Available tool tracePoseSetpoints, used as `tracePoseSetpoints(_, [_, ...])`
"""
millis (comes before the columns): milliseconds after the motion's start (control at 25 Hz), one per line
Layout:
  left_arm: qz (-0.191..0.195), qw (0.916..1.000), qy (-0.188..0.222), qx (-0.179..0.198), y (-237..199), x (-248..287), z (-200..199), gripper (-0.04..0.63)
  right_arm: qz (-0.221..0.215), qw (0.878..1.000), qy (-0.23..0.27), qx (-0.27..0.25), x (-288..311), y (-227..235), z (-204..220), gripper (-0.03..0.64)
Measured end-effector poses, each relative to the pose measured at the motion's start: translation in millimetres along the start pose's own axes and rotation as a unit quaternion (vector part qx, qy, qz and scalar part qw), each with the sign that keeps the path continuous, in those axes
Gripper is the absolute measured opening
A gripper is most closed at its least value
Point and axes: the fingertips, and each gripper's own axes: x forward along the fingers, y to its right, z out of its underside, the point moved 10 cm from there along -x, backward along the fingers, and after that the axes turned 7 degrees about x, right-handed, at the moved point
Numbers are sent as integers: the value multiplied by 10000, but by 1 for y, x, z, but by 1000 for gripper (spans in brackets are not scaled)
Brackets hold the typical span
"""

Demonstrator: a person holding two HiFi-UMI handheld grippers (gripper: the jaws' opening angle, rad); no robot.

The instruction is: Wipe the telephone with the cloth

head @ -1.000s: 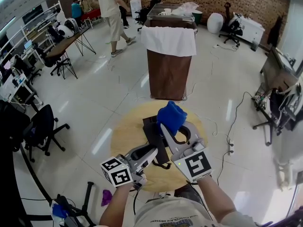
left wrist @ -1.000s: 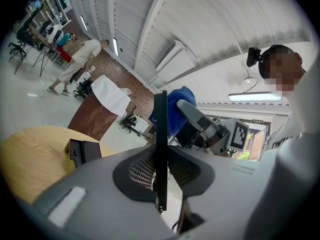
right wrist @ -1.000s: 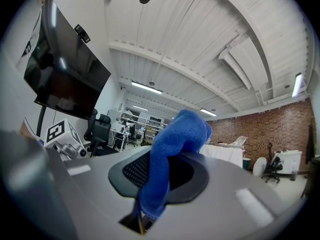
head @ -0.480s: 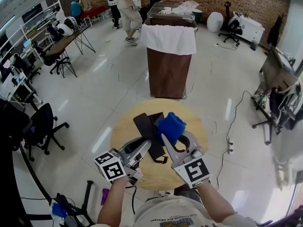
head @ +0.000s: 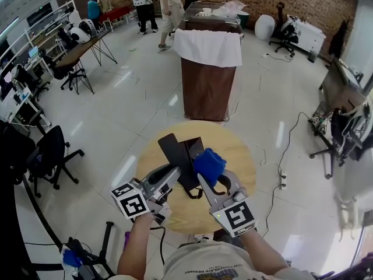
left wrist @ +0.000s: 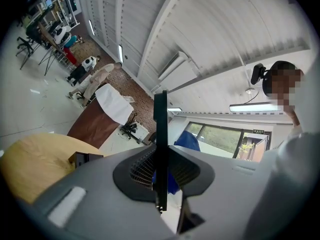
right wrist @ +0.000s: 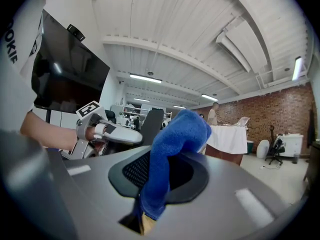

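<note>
A round wooden tabletop [head: 236, 150] is seen beneath both tongs. A flat black telephone [head: 175, 151] is clamped edge-on in the left tongs [head: 176, 172]. A blue cloth [head: 208, 163] is pinched in the right tongs [head: 205, 178], just beside the telephone.

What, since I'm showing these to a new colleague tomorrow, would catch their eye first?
The bright blue cloth, clamped in the right gripper, stands out mid-frame in the head view, over the round wooden table. Beside it, the left gripper clamps a flat black telephone. Beyond the table stands a brown cabinet draped in white.
</note>
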Motion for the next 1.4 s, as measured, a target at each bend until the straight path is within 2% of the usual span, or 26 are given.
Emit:
tracePoseSetpoints(200, [221,9997,-33,-84,-2,-1,-4,63,-10,9998,32,186,-3,5,9,64])
tracePoseSetpoints(320, [581,9981,-62,-195,-1,-1,-10,63,-199,9975,-69,678,-7,20,23,64])
tracePoseSetpoints(440, [788,9966,-96,-240,-2,-2,-13,63,-670,9886,-56,1344,-6,26,31,64])
tracePoseSetpoints(560, [992,9944,-146,-323,-1,0,-10,63,-1051,9802,-47,1675,-4,25,35,64])
tracePoseSetpoints(880, [1403,9883,-369,-471,5,4,0,63,-1563,9518,119,2637,1,32,35,63])
tracePoseSetpoints(1080, [1513,9859,-515,-506,8,9,8,63,-1598,9470,282,2773,8,38,27,63])
tracePoseSetpoints(1400, [1588,9827,-803,-511,15,15,26,63,-1524,9483,623,2715,18,53,10,63])
